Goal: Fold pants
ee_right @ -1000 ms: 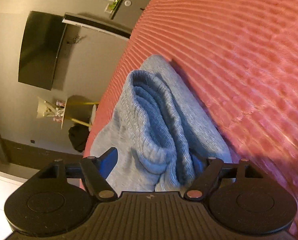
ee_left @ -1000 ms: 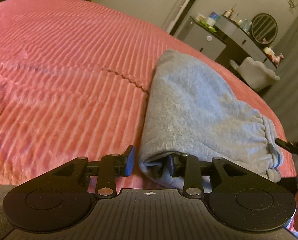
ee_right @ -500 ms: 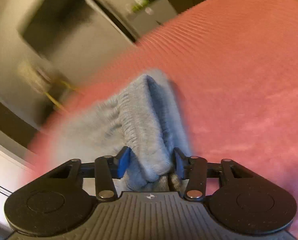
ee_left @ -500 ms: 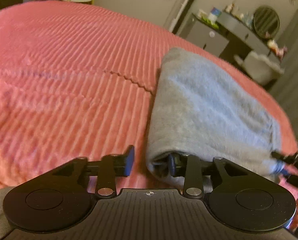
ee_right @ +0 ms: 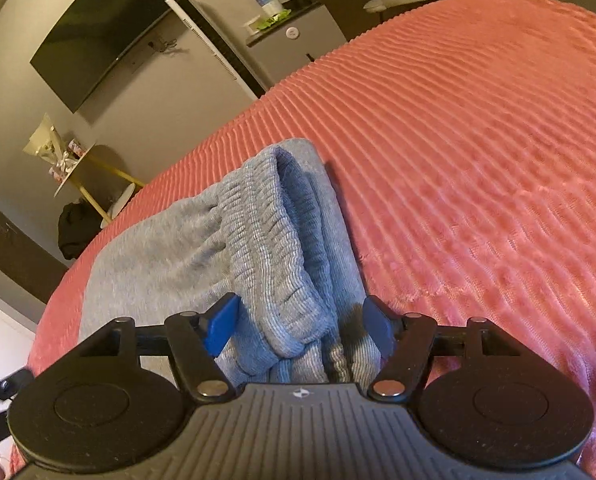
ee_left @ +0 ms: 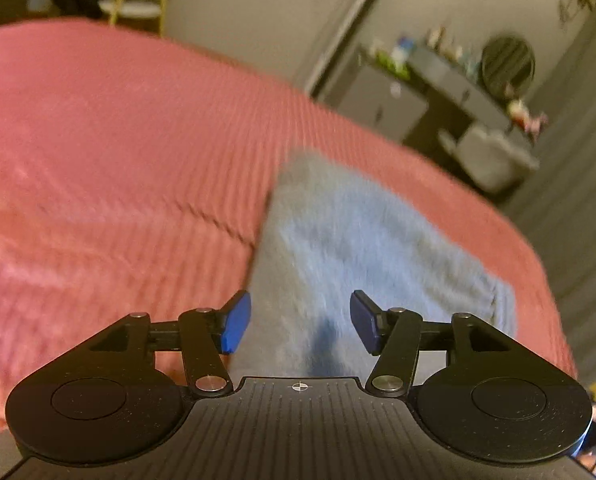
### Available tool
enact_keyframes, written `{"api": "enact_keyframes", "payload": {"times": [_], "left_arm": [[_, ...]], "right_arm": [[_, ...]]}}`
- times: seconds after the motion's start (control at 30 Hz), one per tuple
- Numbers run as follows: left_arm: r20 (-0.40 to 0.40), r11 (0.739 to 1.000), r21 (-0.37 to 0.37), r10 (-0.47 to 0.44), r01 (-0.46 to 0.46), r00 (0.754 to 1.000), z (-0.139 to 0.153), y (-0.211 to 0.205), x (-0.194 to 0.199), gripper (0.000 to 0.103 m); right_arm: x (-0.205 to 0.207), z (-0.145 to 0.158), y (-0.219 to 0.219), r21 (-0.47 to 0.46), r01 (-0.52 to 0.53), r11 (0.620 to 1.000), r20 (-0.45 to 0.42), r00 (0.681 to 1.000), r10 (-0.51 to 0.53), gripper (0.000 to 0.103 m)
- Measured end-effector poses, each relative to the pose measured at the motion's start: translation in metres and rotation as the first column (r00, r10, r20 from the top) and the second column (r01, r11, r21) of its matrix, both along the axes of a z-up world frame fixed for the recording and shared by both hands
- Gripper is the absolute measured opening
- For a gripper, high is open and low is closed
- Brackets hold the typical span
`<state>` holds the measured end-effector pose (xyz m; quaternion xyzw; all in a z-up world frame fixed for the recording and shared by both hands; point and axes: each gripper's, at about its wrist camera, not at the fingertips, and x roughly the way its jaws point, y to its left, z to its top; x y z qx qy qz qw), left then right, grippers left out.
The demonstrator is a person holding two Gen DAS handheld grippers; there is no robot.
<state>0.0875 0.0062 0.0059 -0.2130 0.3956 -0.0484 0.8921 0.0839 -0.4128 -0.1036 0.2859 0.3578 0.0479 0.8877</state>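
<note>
Grey pants (ee_right: pixel 217 248) lie folded into a thick bundle on my pink ribbed bedspread (ee_right: pixel 478 140), near its edge, their ribbed elastic band (ee_right: pixel 273 248) on top at the end nearest my right tool. My right gripper (ee_right: pixel 300 330) is spread wide, its blue pads (ee_right: pixel 219 330) standing either side of that banded end; the cloth sits between them, and I cannot tell whether either pad touches it. My left gripper (ee_left: pixel 300 326) is released too, both pads apart and above the opposite end of the pants (ee_left: pixel 358 248), with nothing held between them; that view is blurred.

Beyond the bed, a dark flat television (ee_right: pixel 101 36) hangs on the grey wall. A low grey cabinet (ee_right: pixel 293 48) stands near the bed's far side, carrying a small blue-and-white tub (ee_right: pixel 267 0) whose label is too small to read. A small round table (ee_right: pixel 75 168) on yellow legs holds a few pale items I cannot make out. From the left view, a round dark mirror (ee_left: pixel 508 66) sits above a cluttered dresser. No readable writing shows anywhere.
</note>
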Motion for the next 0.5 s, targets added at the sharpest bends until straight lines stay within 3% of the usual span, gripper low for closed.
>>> {"api": "enact_keyframes", "payload": {"times": [0.1, 0.13, 0.2, 0.37, 0.5], "left_arm": [[-0.122, 0.990, 0.139, -0.018, 0.036, 0.992, -0.039, -0.019, 0.017, 0.065], [-0.118, 0.988, 0.148, -0.031, 0.049, 0.993, -0.050, -0.020, 0.017, 0.069], [-0.077, 0.994, 0.102, -0.016, 0.024, 0.997, -0.054, -0.013, 0.010, 0.069], [-0.077, 1.000, 0.025, -0.003, 0.005, 0.997, -0.054, -0.005, 0.003, 0.070], [-0.074, 1.000, 0.030, 0.000, 0.003, 0.997, -0.054, -0.006, 0.000, 0.073]], "right_arm": [[-0.002, -0.001, 0.001, -0.004, 0.002, 1.000, 0.000, 1.000, -0.002, 0.068], [-0.003, -0.002, 0.001, -0.004, 0.003, 1.000, -0.001, 1.000, -0.003, 0.069], [-0.004, -0.002, 0.002, -0.008, -0.005, 1.000, -0.008, 1.000, 0.005, 0.072], [-0.011, 0.003, 0.003, 0.022, -0.008, 1.000, -0.041, 0.999, 0.008, 0.073], [-0.030, 0.003, 0.003, 0.033, -0.037, 0.999, -0.049, 0.998, 0.039, 0.073]]}}
